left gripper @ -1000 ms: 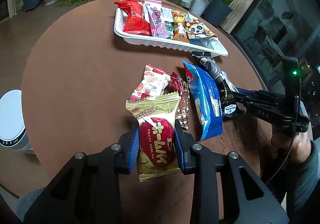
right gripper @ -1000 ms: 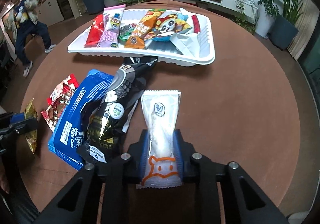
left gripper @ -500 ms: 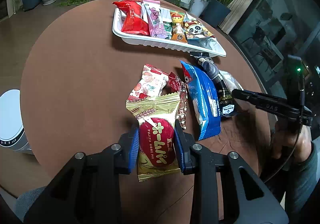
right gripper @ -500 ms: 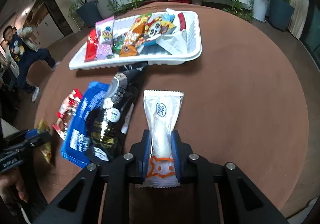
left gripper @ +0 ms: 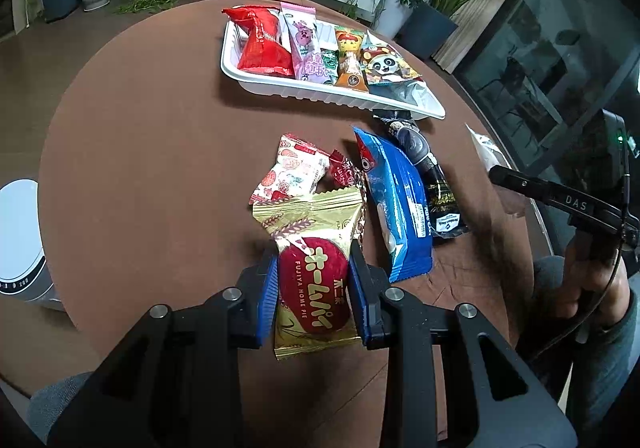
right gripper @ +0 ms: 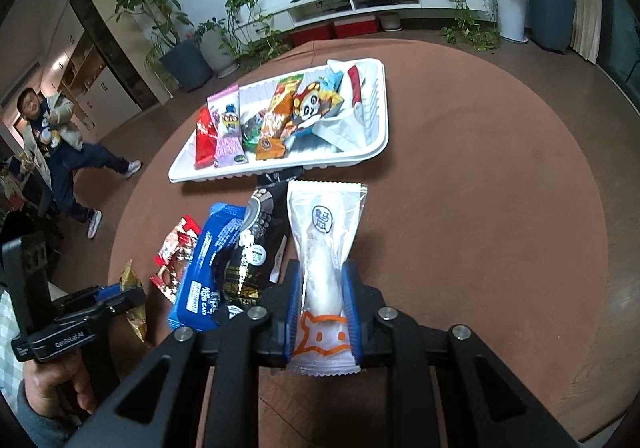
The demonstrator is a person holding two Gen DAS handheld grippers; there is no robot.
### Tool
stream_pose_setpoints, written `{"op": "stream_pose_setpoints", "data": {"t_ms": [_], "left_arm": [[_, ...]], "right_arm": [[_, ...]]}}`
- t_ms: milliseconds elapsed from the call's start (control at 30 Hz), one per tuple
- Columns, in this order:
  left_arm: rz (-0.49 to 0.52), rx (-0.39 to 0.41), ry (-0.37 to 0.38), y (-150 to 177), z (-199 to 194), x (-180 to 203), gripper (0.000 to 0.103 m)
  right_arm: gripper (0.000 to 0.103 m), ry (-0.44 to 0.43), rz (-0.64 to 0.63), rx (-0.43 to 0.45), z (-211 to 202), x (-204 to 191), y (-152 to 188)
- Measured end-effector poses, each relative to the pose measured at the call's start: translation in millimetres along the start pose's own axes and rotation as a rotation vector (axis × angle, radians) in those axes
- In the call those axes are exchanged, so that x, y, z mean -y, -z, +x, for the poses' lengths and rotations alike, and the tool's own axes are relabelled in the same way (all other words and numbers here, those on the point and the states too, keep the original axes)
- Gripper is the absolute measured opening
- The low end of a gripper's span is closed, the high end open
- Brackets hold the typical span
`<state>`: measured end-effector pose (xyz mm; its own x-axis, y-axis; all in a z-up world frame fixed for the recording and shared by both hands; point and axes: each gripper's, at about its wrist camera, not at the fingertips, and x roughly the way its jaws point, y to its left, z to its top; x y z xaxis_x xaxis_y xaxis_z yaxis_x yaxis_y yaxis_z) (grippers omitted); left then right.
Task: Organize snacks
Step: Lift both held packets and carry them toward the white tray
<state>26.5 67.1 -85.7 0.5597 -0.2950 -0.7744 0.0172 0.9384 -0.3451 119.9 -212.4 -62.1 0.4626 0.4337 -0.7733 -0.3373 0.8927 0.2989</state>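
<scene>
My left gripper (left gripper: 314, 290) is shut on a gold and red pie packet (left gripper: 312, 272) near the table's front edge. My right gripper (right gripper: 322, 302) is shut on a clear white snack packet (right gripper: 324, 244) and holds it raised above the table, in front of the white tray (right gripper: 382, 119). The tray (left gripper: 240, 77) holds several snack packets. A blue cake packet (left gripper: 396, 203), a black packet (left gripper: 424, 171), a strawberry-print packet (left gripper: 292, 173) and a small red candy packet (left gripper: 344, 173) lie loose between tray and grippers.
The round brown table (right gripper: 500, 207) has bare surface to the right of the tray. A white round appliance (left gripper: 16, 240) stands off the table's left edge. A person (right gripper: 52, 135) stands at the far left of the room. Potted plants line the back wall.
My right gripper has lifted the white packet up and back from the table; the view has risen and tilted. My left gripper has stayed in place with the pie packet.
</scene>
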Motion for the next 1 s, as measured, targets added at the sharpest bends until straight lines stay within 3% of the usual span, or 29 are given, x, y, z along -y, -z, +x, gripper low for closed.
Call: {"op": "stream_pose_setpoints", "data": {"t_ms": [467, 733, 1000], "left_arm": [[0.0, 0.055, 0.005, -16, -21, 0, 0.029], [0.003, 0.125, 0.0, -55, -46, -8, 0.029], [0.094, 0.174, -0.016, -115, -60, 10, 0.029]], "right_arm": [[0.022, -0.057, 0.026, 0.063, -22, -1, -10], [0.022, -0.069, 0.038, 0.103, -38, 5, -27], [0.022, -0.081, 0.005, 0.148, -47, -4, -67]]}}
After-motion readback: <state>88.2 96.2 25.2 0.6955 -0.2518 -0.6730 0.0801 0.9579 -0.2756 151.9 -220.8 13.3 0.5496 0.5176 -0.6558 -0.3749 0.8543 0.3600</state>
